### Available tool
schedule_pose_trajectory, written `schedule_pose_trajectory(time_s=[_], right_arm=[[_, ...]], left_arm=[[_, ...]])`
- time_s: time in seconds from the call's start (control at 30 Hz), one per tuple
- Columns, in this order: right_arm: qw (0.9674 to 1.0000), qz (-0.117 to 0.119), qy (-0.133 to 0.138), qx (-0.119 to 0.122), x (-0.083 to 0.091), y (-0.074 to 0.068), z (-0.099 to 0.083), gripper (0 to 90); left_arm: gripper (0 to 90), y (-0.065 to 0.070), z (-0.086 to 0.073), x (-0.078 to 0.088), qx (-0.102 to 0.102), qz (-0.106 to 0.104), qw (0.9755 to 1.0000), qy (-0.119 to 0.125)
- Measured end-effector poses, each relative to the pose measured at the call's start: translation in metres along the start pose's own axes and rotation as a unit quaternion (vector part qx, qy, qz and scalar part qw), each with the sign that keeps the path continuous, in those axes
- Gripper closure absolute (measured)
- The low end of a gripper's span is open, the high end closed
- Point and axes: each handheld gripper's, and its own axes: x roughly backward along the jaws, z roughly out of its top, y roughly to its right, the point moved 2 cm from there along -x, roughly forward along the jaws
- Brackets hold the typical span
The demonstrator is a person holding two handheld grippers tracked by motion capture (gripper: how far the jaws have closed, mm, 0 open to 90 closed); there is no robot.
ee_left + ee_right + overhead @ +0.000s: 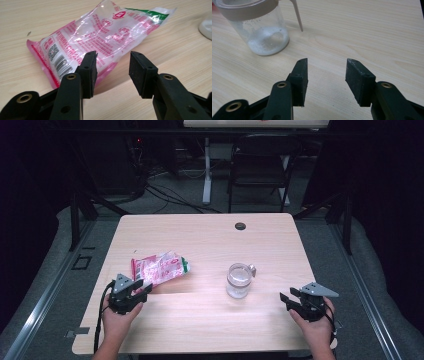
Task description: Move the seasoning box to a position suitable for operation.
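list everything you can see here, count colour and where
plastic packet: 1, pink, white and green, left part of table, lying flat
glass jar: 1, clear with beige lid, white powder at bottom, centre-right of table
table: 1, light wood, middle
round hole cap: 1, dark, far edge of table
chair: 1, black, behind table
left gripper: 1, black, open, at packet's near corner
right gripper: 1, black, open, right of jar
hands: 2, bottom edge
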Motion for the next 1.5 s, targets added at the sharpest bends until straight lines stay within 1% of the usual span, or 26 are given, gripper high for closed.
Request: schedule_pose_trajectory(time_s=[0.07, 0.13, 0.27, 0.43, 0.47, 0.53, 0.6, 0.63, 0.67, 0.7, 0.77, 0.87, 0.97, 1.0, 1.03, 1.1, 1.13, 1.17, 1.27, 1.3, 1.37, 1.47, 1.5], right_arm=[[1.0000, -0.003, 0.000, 0.002, -0.001, -0.001, 0.000, 52.8], [1.0000, -0.003, 0.001, 0.001, -0.001, -0.002, 0.001, 52.8], [0.9999, 0.005, 0.010, 0.010, -0.002, -0.005, 0.003, 52.7], [0.9992, 0.018, 0.026, 0.026, -0.007, -0.013, 0.010, 51.1], [0.9991, 0.019, 0.029, 0.027, -0.008, -0.015, 0.012, 52.1], [0.9992, 0.019, 0.021, 0.030, -0.011, -0.017, 0.014, 56.4], [0.9989, 0.034, 0.020, 0.025, -0.017, -0.018, 0.017, 59.2], [0.9988, 0.037, 0.021, 0.023, -0.020, -0.019, 0.018, 60.2], [0.9986, 0.041, 0.020, 0.025, -0.025, -0.020, 0.019, 61.1], [0.9986, 0.041, 0.017, 0.028, -0.027, -0.021, 0.020, 61.7], [0.9984, 0.044, 0.016, 0.031, -0.035, -0.022, 0.023, 62.5], [0.9978, 0.055, 0.012, 0.034, -0.047, -0.024, 0.028, 63.6], [0.9972, 0.058, 0.010, 0.046, -0.057, -0.027, 0.032, 63.7], [0.9974, 0.054, 0.007, 0.048, -0.061, -0.027, 0.034, 63.7], [0.9975, 0.046, 0.005, 0.054, -0.066, -0.027, 0.036, 63.7], [0.9975, 0.044, 0.006, 0.056, -0.069, -0.026, 0.037, 63.7], [0.9978, 0.051, 0.003, 0.043, -0.077, -0.023, 0.041, 64.2], [0.9981, 0.051, 0.004, 0.036, -0.080, -0.022, 0.042, 64.2], [0.9976, 0.064, 0.005, 0.025, -0.091, -0.021, 0.045, 65.6], [0.9976, 0.063, -0.005, 0.029, -0.096, -0.021, 0.045, 65.8], [0.9972, 0.063, -0.006, 0.040, -0.100, -0.024, 0.047, 66.2], [0.9968, 0.068, -0.006, 0.042, -0.104, -0.026, 0.049, 67.2], [0.9962, 0.068, -0.008, 0.052, -0.109, -0.030, 0.052, 69.8]], left_arm=[[57.4, 0.003, 0.000, -0.001, -0.001, -0.001, 1.0000, 0.002], [57.4, 0.004, 0.001, -0.001, 0.001, -0.008, 1.0000, 0.003], [57.5, 0.006, 0.001, -0.001, 0.003, -0.016, 0.9999, 0.004], [57.5, 0.007, -0.002, 0.005, -0.005, -0.012, 0.9999, 0.000], [57.5, 0.007, -0.003, 0.006, -0.004, -0.010, 0.9999, -0.001], [57.5, 0.006, -0.005, 0.009, -0.002, -0.008, 1.0000, -0.002], [57.5, 0.005, -0.007, 0.012, 0.000, -0.005, 1.0000, -0.002], [57.5, 0.005, -0.007, 0.012, 0.000, -0.005, 1.0000, -0.002], [57.4, 0.005, -0.009, 0.016, 0.003, -0.002, 1.0000, -0.002], [57.5, 0.005, -0.009, 0.016, 0.003, -0.002, 1.0000, -0.002], [57.4, 0.004, -0.013, 0.021, 0.005, 0.002, 1.0000, -0.002], [57.4, 0.003, -0.017, 0.026, 0.008, 0.006, 0.9999, -0.002], [57.5, 0.001, -0.022, 0.031, 0.015, 0.013, 0.9998, -0.003], [57.5, 0.000, -0.024, 0.034, 0.015, 0.015, 0.9998, -0.003], [57.5, 0.000, -0.025, 0.035, 0.018, 0.016, 0.9997, -0.004], [57.5, 0.000, -0.027, 0.037, 0.019, 0.018, 0.9996, -0.005], [57.5, -0.001, -0.029, 0.040, 0.022, 0.020, 0.9996, -0.004], [57.5, -0.001, -0.030, 0.041, 0.022, 0.022, 0.9995, -0.003], [57.5, -0.003, -0.032, 0.045, 0.027, 0.026, 0.9993, 0.000], [57.5, -0.003, -0.033, 0.046, 0.029, 0.028, 0.9992, 0.001], [57.5, -0.004, -0.034, 0.047, 0.030, 0.030, 0.9991, -0.002], [57.5, -0.005, -0.037, 0.049, 0.032, 0.033, 0.9989, -0.005], [57.5, -0.005, -0.037, 0.049, 0.034, 0.034, 0.9988, -0.003]])
